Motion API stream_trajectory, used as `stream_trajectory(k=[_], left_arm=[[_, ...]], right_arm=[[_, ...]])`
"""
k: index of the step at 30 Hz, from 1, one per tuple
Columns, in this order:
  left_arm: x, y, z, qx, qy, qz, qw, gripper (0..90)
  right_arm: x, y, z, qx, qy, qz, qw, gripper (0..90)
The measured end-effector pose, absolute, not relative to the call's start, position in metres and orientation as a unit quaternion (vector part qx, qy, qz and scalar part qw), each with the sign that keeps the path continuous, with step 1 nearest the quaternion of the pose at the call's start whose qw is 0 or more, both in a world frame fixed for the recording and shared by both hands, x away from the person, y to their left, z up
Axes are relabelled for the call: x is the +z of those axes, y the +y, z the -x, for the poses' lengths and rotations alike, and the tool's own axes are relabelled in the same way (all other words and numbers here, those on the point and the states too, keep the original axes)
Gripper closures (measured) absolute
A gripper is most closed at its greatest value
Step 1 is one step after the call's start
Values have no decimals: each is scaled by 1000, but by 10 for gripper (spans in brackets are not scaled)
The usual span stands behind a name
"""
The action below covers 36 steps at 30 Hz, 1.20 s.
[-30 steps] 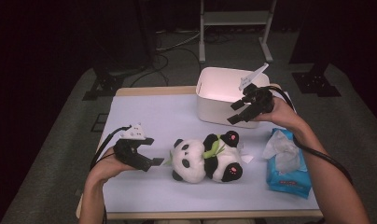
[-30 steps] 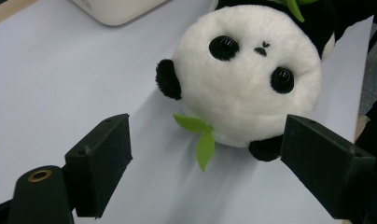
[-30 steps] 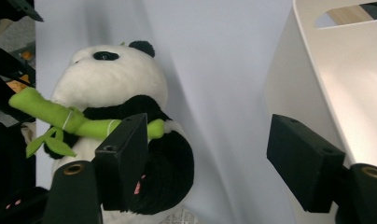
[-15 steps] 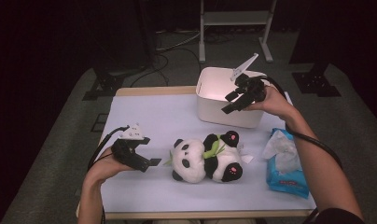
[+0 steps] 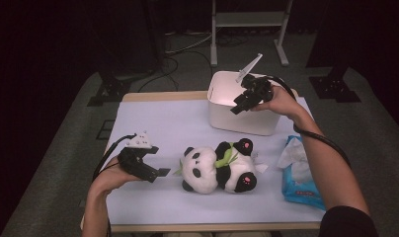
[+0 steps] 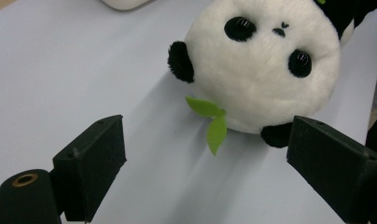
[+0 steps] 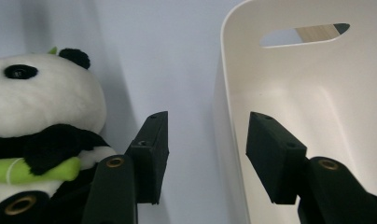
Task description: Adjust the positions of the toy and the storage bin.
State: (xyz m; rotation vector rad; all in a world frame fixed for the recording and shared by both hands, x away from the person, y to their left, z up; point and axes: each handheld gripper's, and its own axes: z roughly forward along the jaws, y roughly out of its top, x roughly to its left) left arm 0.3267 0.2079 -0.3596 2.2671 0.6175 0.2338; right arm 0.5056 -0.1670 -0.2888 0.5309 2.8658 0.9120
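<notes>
A black-and-white panda plush (image 5: 217,168) lies on its back mid-table, a green leaf (image 6: 214,126) at its neck. My left gripper (image 5: 157,160) rests just left of its head and is open. Its jaws have just been opening a little, with nothing between them (image 6: 205,163); the panda's face (image 6: 256,70) is just beyond them. My right gripper (image 5: 238,104) hovers at the rim of the white bin (image 5: 242,123). Its jaws have just been closing and straddle the bin's left wall (image 7: 224,140) without touching it (image 7: 205,149).
A blue pack of tissues (image 5: 301,182) with a sheet pulled up lies at the table's right edge. The bin's inside (image 7: 317,102) has a handle slot. The white tabletop (image 5: 163,118) is bare left of the bin. Dark floor, cables and a stand lie beyond.
My right gripper has moved left and farther back along the bin's rim, and its jaws have narrowed. The left hand and the panda have stayed in place.
</notes>
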Motion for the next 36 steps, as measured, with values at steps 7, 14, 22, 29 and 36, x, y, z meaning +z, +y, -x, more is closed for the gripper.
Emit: stream_trajectory(k=[7, 14, 22, 29, 36], left_arm=[[-359, 209, -326, 93, 243, -888, 380, 106], [-361, 209, -327, 89, 242, -889, 378, 106], [-364, 211, -329, 88, 249, -890, 372, 106], [-366, 210, -330, 83, 249, -892, 368, 107], [-365, 211, -331, 85, 249, -892, 369, 106]], right_arm=[[-297, -161, -513, 287, 940, -179, 42, 619], [-303, -154, -518, 276, 943, -178, 48, 787], [-308, -151, -524, 277, 943, -179, 38, 829], [-310, -149, -525, 278, 943, -178, 40, 850], [-311, -148, -521, 284, 942, -172, 40, 858]])
